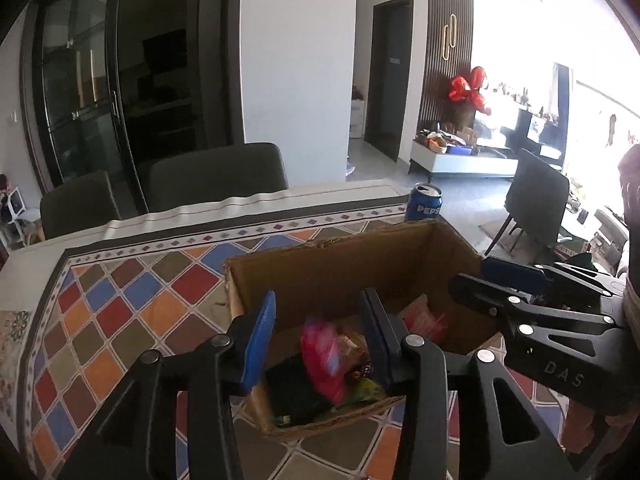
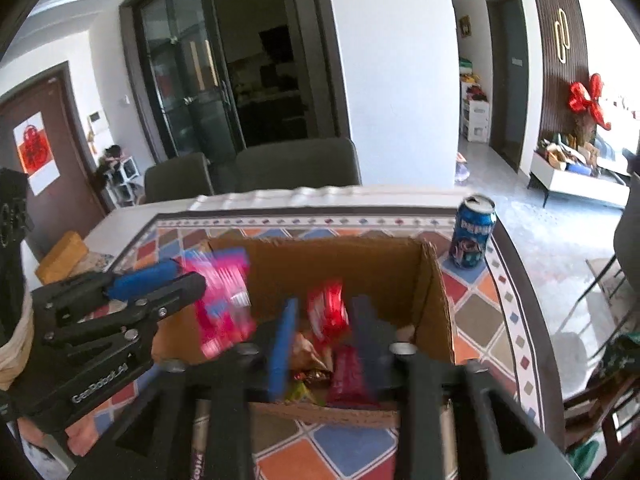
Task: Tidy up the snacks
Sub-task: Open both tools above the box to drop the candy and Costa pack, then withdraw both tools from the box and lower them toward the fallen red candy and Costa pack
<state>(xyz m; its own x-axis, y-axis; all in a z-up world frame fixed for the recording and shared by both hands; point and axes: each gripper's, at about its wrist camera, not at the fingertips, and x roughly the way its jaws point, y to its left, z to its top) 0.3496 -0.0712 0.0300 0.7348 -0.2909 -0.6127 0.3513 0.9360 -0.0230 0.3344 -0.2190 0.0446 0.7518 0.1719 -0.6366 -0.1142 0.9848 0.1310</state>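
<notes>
Over the cardboard box (image 1: pixel 352 264) on the bright tiled table (image 1: pixel 132 304), both tongs hang with their jaws apart. A pink snack pack (image 1: pixel 324 356) is blurry in the gap of the left gripper (image 1: pixel 320 340), and a red pack (image 2: pixel 328 312) is blurry by the right gripper (image 2: pixel 326 336). Nothing looks pinched, so I think both packs are dropping into the box, where more snacks lie. A blue soda can (image 1: pixel 424 202) stands on the table behind the box. The dropping step seems nearly done. Next, the tongs should lift out and look for more loose snacks.
</notes>
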